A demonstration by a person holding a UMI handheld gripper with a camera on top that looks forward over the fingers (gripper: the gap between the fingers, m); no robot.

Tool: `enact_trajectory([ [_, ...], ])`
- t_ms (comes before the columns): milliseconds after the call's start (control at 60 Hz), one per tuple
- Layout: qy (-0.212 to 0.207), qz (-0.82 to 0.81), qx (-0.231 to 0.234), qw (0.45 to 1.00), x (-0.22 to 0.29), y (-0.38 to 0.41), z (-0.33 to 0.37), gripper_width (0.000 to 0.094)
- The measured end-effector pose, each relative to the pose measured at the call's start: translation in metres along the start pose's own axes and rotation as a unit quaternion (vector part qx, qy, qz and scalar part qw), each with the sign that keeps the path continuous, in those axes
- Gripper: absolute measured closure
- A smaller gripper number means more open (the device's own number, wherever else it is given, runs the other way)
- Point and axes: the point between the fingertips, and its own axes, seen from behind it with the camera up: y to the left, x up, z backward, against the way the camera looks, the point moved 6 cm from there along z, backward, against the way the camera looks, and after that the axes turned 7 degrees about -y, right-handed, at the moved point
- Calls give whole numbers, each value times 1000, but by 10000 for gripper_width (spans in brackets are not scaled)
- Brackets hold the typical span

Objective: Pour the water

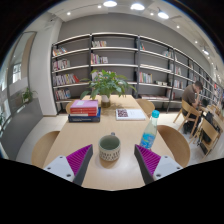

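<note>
Gripper view. The gripper (109, 160) looks forward over a long wooden table (100, 130) in a library. Its two fingers stand wide apart, each with a magenta pad (76, 159) on its inner face, and they hold nothing. A green mug (109, 149) rests on the table between the fingertips, handle turned towards the camera, with a clear gap at either side; neither pad touches it. Whether the mug holds any liquid cannot be told.

A blue bottle (149, 130) stands upright on the table, beyond the right finger and to the right of the mug, near the table's right edge and apart from the mug. Further along the table a stack of books (84, 110) lies on the left side, an open magazine (129, 114) lies on the right, and a potted plant (108, 84) stands between and behind them, near the far end.

Chairs (174, 142) with curved wooden backs flank the table on both sides. Bookshelves (118, 62) line the back wall and continue along the right. A person (190, 97) sits at another table by the right shelves. Round ceiling lights (137, 7) shine overhead.
</note>
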Motion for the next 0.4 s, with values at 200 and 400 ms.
enact_trajectory([
  [200,-3,0,-10,1000,15,4,12,83],
  [400,-10,-9,-12,1000,18,7,16,80],
])
